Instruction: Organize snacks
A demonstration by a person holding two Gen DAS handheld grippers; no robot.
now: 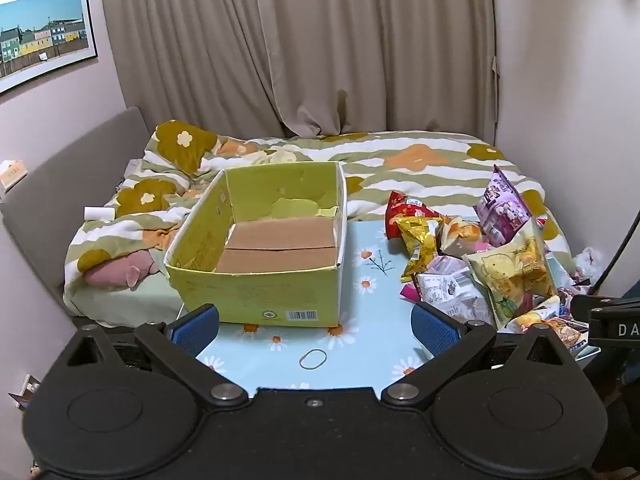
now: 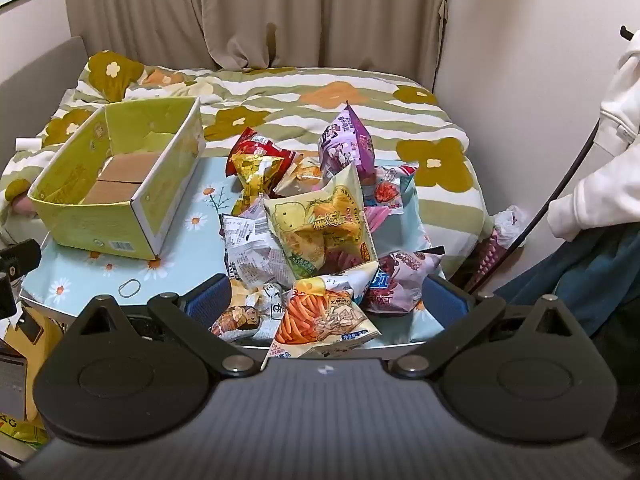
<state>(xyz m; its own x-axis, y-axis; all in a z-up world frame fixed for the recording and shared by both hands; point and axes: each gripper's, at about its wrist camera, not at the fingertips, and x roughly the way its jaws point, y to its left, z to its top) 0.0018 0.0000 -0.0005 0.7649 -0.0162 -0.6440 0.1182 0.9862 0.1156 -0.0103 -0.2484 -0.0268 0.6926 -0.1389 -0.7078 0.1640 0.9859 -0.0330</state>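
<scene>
An empty green cardboard box (image 1: 256, 292) stands on a small table with a light-blue flowered cloth (image 1: 360, 344); it also shows in the right wrist view (image 2: 100, 224). A pile of snack bags (image 2: 320, 220) lies to its right, with a yellow bag (image 2: 320, 228) on top, a purple bag (image 2: 348, 144), a red bag (image 2: 256, 148) and an orange bag (image 2: 320, 320) at the front; the pile also shows in the left wrist view (image 1: 480, 264). My left gripper (image 1: 316, 328) is open and empty before the box. My right gripper (image 2: 328, 304) is open, its fingers either side of the pile's near edge.
A rubber band (image 1: 313, 359) lies on the cloth near the front edge. Behind the table is a bed with a flowered quilt (image 1: 400, 160), a curtain (image 1: 320, 40) and walls. A person in white sleeves (image 2: 608, 160) and a black cable (image 2: 560, 192) are at the right.
</scene>
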